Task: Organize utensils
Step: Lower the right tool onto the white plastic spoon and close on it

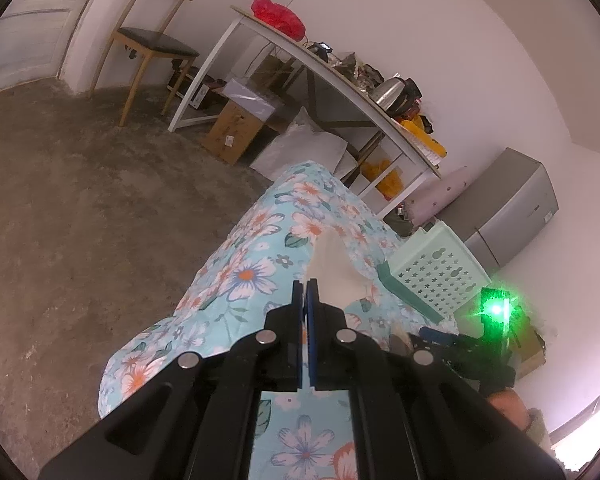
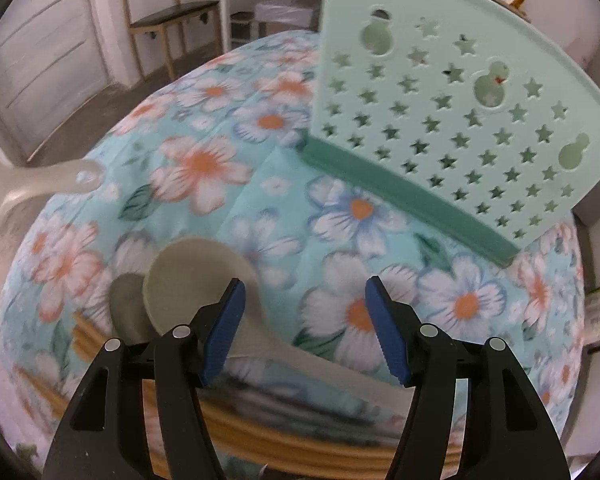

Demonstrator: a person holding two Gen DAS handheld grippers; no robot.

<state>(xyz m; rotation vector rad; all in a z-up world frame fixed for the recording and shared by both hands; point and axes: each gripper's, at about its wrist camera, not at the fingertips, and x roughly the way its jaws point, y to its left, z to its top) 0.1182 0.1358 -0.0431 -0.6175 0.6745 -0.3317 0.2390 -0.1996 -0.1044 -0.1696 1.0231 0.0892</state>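
Left gripper (image 1: 306,282): we see its blue-padded fingers pressed together with nothing showing between them; it hangs above the floral cloth, tips toward a cream spoon that lies just past them.
Right gripper (image 2: 304,286): we see its fingers standing well apart, empty, over bare cloth; no earlier view is at hand.
Rice spoon (image 2: 204,280): cream plastic, bowl up and to the left, handle running down to the right under the gripper's frame; its bowl edge sits just behind the left-hand fingertip in the right wrist view, and we cannot tell whether they touch.
Second spoon (image 2: 126,308): a greyer bowl tucked partly beneath the rice spoon, on its left side.
Chopsticks (image 2: 260,436): a bundle of light wooden sticks lying across the lower part of the cloth, under the spoon handle.
Cream spoon (image 1: 336,264): the left view shows a pale scoop shape on the cloth; in the right view a pale handle with a hole shows at the left edge.
Basket (image 2: 440,112): mint-green plastic, wall pierced with stars and gourd shapes, darker green base strip, standing on the cloth beyond the right gripper.
Tabletop (image 2: 204,168): covered in a turquoise cloth with white and orange flowers.
Background: a wooden chair (image 1: 148,44) on a concrete floor.
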